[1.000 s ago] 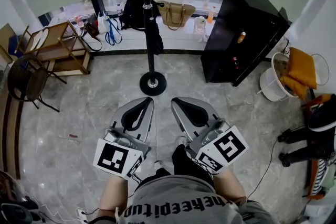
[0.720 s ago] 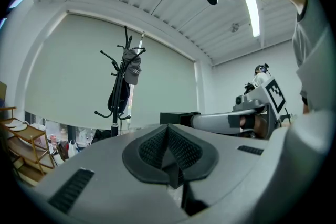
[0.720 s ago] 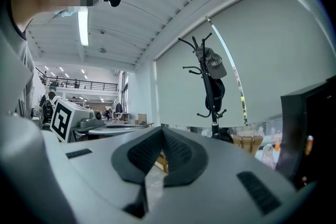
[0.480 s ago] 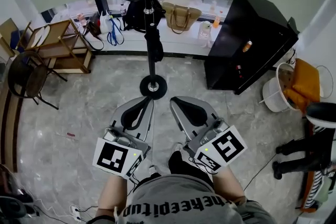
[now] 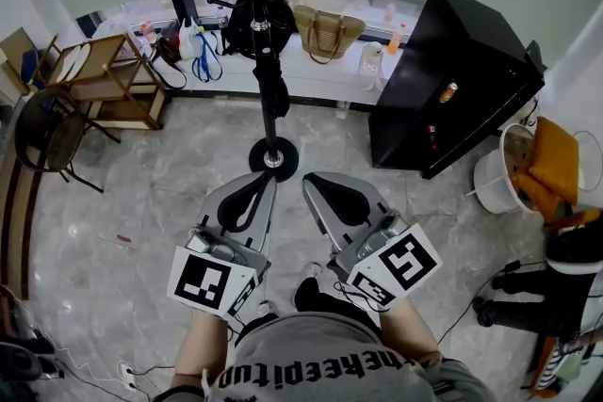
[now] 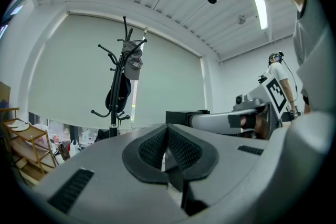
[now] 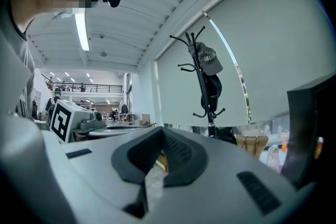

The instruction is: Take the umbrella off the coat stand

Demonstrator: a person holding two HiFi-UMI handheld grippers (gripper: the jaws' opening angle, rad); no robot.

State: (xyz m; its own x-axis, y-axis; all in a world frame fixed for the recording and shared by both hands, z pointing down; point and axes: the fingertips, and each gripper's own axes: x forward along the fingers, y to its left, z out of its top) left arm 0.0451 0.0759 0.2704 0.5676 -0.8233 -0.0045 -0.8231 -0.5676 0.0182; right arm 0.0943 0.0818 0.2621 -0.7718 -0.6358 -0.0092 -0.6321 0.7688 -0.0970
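The black coat stand [image 5: 272, 122] rises from a round base [image 5: 273, 158] on the marble floor, straight ahead of both grippers. In the left gripper view a grey cap [image 6: 133, 63] hangs near its top, with a black folded umbrella [image 6: 118, 94] hanging along the pole below it. The right gripper view shows the same umbrella [image 7: 212, 91] under the cap [image 7: 210, 63]. My left gripper [image 5: 247, 202] [image 6: 167, 131] and right gripper [image 5: 339, 201] [image 7: 161, 134] are held level side by side, short of the base. Both are shut with nothing in them.
A black cabinet [image 5: 452, 80] stands right of the stand. A wooden rack [image 5: 104, 80] and a chair [image 5: 47, 141] are at the left. A tan handbag [image 5: 327, 25] sits on the window ledge. A white basket [image 5: 513, 169] and another person [image 5: 556, 287] are at the right.
The whole view has shifted forward: the stand's base has come closer to the two grippers. Both grippers stay shut and side by side. The person at the right has shifted.
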